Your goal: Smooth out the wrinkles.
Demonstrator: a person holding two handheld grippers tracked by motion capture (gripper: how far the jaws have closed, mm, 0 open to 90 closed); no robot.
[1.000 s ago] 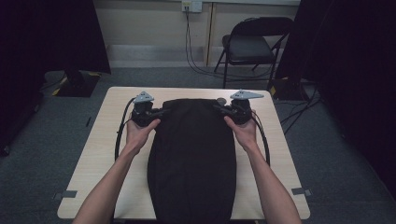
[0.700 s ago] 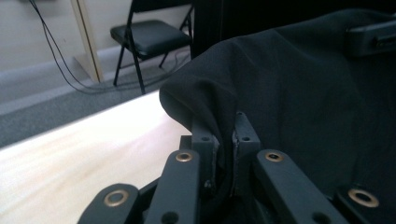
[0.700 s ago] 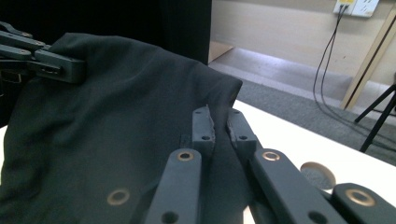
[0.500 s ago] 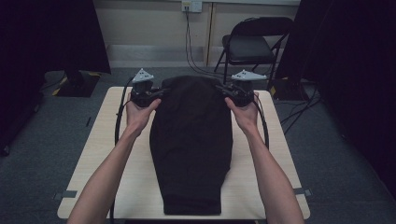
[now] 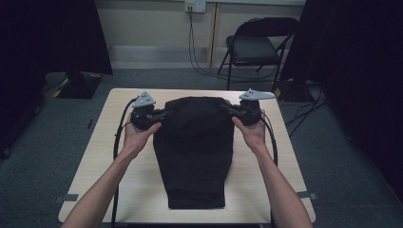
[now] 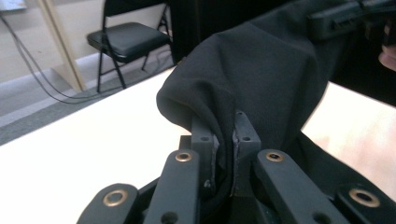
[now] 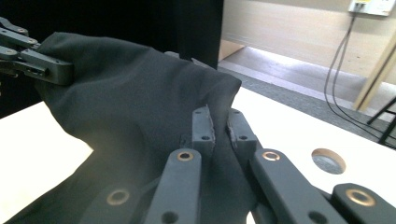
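Black garment held up by its far corners over the desk

The left tongs (image 5: 164, 114) and right tongs (image 5: 227, 109) each pinch a far corner of the black cloth garment (image 5: 195, 152); its near end lies on the pale desk (image 5: 95, 175). No readable writing or labels.

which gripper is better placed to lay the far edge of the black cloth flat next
Neither clearly. The left gripper and right gripper each pinch a far corner of the black cloth, level and mirrored, edge raised off the table. Likely both lower together.
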